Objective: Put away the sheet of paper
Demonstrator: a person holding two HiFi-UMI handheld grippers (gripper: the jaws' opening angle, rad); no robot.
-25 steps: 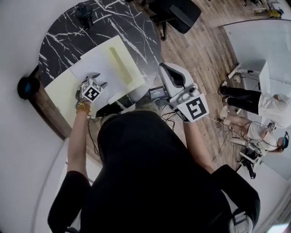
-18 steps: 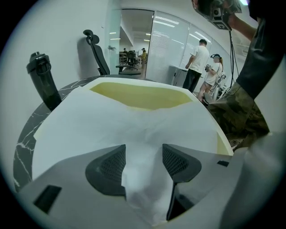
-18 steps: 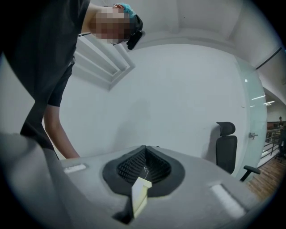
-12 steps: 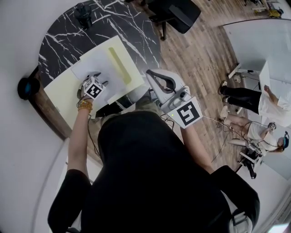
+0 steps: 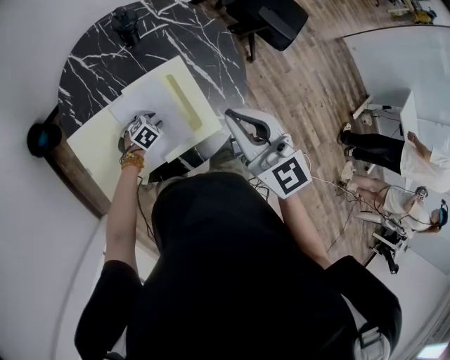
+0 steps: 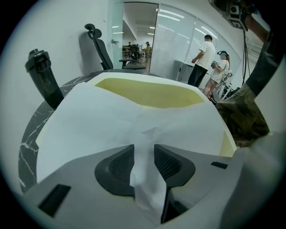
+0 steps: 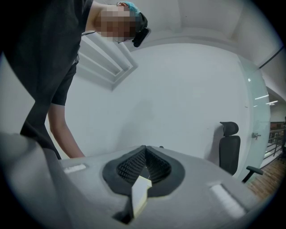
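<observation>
A white sheet of paper [image 5: 151,98] lies on an open pale-yellow folder [image 5: 95,151] on the black marble table [image 5: 204,42]. My left gripper [image 5: 148,125] rests on the sheet's near edge. In the left gripper view its jaws are closing on the sheet of paper [image 6: 134,116], and the left gripper [image 6: 143,163] has puckered a ridge of it between the pads. The yellow folder [image 6: 152,91] shows beyond. My right gripper [image 5: 242,126] hangs off the table's near right edge, touching nothing. The right gripper [image 7: 145,154] has its pads together, with a small cream piece wedged behind them.
A black bottle [image 5: 129,21] stands at the table's far side, also seen as the bottle [image 6: 42,76] on the left. An office chair [image 5: 271,21] sits behind the table. People [image 5: 415,162] stand at a white desk to the right. Cables trail over the wooden floor.
My left gripper's jaws have closed in on the paper and nudged slightly forward. My right gripper has swung left, nearer the table's edge, then held still.
</observation>
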